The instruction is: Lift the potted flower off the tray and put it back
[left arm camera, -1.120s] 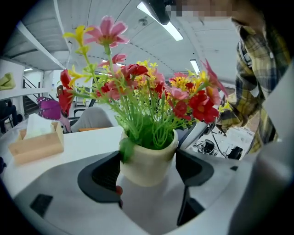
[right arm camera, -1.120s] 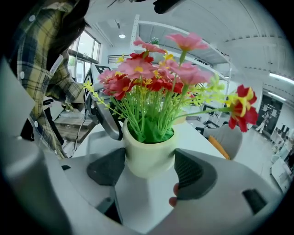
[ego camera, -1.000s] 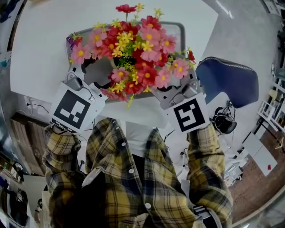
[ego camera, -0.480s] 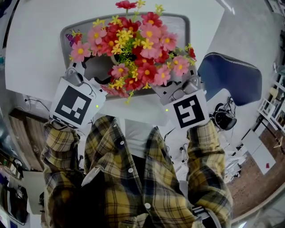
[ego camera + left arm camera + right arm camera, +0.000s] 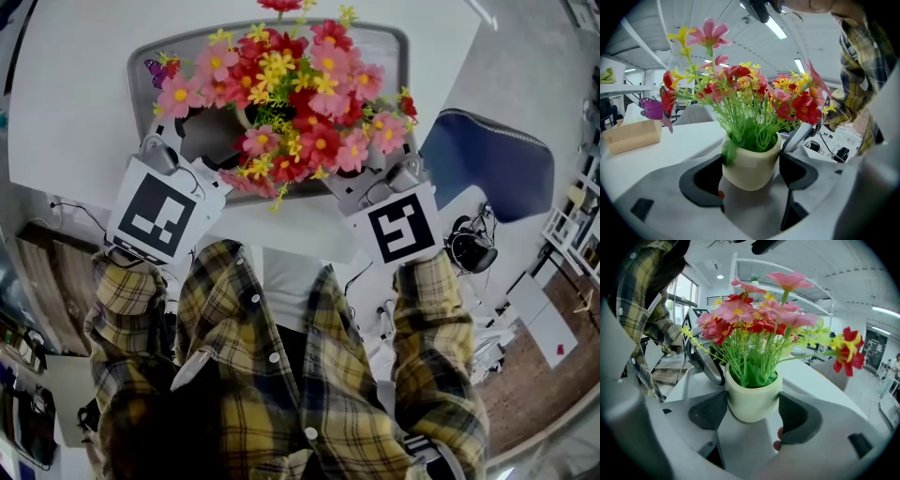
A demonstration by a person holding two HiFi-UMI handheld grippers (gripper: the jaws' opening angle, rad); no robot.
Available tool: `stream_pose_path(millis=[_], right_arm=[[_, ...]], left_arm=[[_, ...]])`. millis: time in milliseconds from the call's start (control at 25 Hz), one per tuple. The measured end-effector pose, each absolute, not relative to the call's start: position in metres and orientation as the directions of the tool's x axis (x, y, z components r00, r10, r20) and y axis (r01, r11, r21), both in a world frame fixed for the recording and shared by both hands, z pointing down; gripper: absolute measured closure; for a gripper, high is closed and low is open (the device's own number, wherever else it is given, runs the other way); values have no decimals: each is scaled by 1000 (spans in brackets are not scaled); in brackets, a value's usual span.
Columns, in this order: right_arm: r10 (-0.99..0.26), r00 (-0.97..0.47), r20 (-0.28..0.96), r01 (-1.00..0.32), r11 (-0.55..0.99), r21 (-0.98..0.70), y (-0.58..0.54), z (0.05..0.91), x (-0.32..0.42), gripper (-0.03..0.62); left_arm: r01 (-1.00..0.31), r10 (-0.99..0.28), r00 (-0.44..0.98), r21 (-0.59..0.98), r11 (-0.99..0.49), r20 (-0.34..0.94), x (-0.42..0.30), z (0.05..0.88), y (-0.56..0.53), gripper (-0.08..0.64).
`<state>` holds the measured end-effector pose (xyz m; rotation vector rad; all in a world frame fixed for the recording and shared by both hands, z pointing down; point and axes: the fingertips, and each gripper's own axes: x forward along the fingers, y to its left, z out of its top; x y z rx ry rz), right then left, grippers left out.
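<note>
The potted flower [image 5: 291, 103] is a bunch of red, pink and yellow blooms in a cream pot [image 5: 751, 164]. In the head view the blooms hide the pot and lie over the grey tray [image 5: 389, 47]. My left gripper [image 5: 750, 174] has its two black pads against the pot's sides, shut on it. From the opposite side my right gripper [image 5: 752, 411] is shut on the same pot [image 5: 752, 399]. Each gripper view shows the other gripper's finger behind the pot. Both marker cubes [image 5: 155, 220] [image 5: 401, 228] flank the blooms. Whether the pot touches the tray I cannot tell.
The tray lies on a white table [image 5: 75, 112]. A tan box [image 5: 633, 136] stands on the table beyond the flower. A blue chair [image 5: 487, 164] is at the table's right, and a black headset [image 5: 469, 253] lies below it.
The flower and both grippers have shifted a little up and away in the head view, and more of the tray's far rim shows. Both grippers keep their hold.
</note>
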<state>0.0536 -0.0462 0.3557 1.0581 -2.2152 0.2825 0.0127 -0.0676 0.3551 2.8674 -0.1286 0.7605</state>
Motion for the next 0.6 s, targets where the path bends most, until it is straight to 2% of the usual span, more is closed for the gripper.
stream_pose_path(millis=[600], right_arm=[[-630, -482, 609, -802, 597, -16, -47, 356, 56, 256]], left_arm=[[-128, -40, 874, 150, -980, 484, 11, 354, -68, 196]])
